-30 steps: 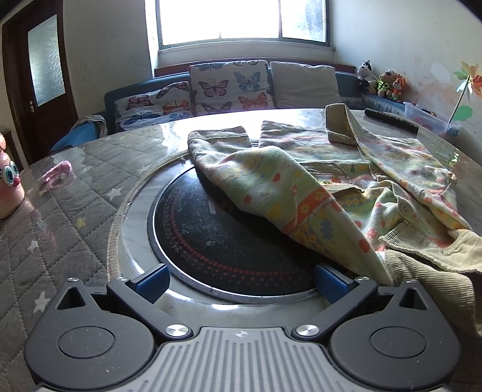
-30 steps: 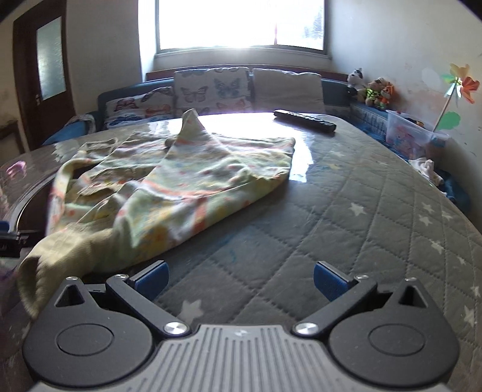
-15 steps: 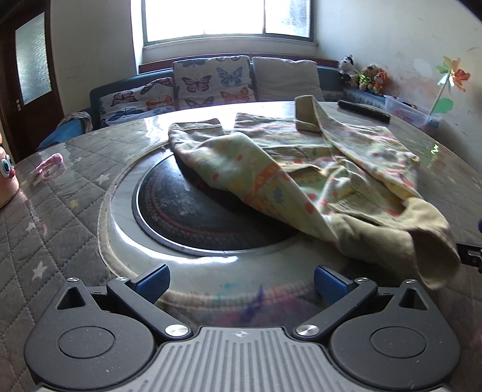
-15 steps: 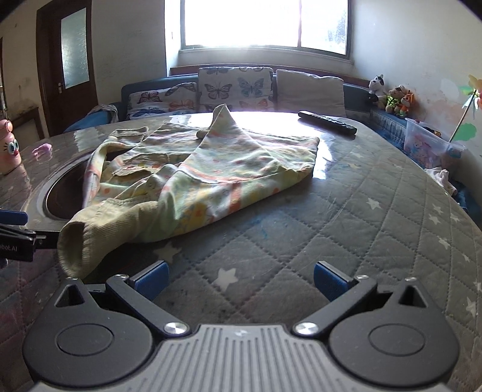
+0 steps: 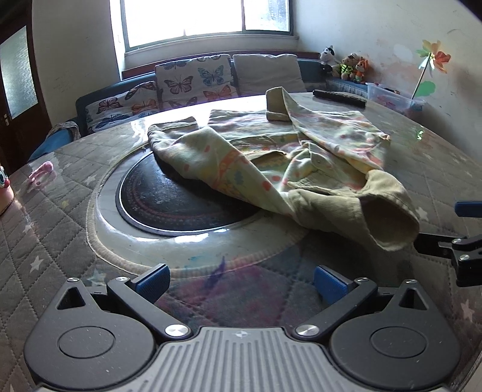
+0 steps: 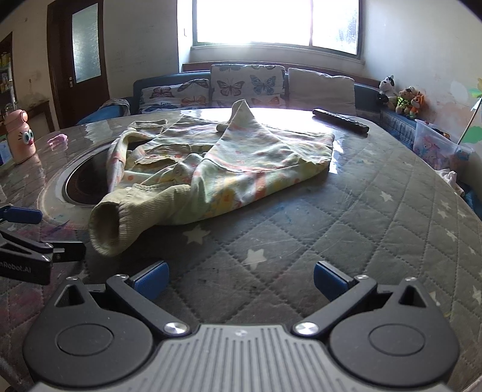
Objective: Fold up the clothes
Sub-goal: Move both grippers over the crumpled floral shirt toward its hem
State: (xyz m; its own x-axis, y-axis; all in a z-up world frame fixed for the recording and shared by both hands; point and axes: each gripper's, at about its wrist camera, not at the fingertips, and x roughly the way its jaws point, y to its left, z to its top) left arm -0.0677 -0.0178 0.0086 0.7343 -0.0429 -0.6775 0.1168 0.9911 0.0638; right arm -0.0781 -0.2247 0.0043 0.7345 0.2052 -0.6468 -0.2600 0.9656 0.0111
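Your left gripper (image 5: 241,279) has its blue fingertips spread wide, and nothing is between them. It hovers low over the near edge of the round table (image 5: 54,229), which has a quilted grey cover with stars under a shiny clear sheet. Your right gripper (image 6: 239,279) is also wide apart and holds nothing; it sits just beside the left one, and each gripper shows at the edge of the other's view.

A little ahead of both tools lies the garment (image 5: 301,162), a pale yellow-green piece with small coloured prints, crumpled and not yet folded. Its ribbed cuff (image 6: 108,226) is the nearest part and its mouth is toward you. From the left wrist view this cuff is ahead and to the right of the fingers; from the right wrist view it is ahead and to the left. So the cuff is near both grippers, but apart from them.

To the left of the cuff, the dark round plate (image 5: 180,202) is set in the middle of the table, and the garment partly covers it. Farther on, one part of the garment stands up in a peak (image 6: 241,111).

Behind it a black remote control (image 6: 340,120) lies near the far edge. Beyond the table are a sofa with butterfly cushions (image 6: 247,84) and a bright window (image 6: 271,21).
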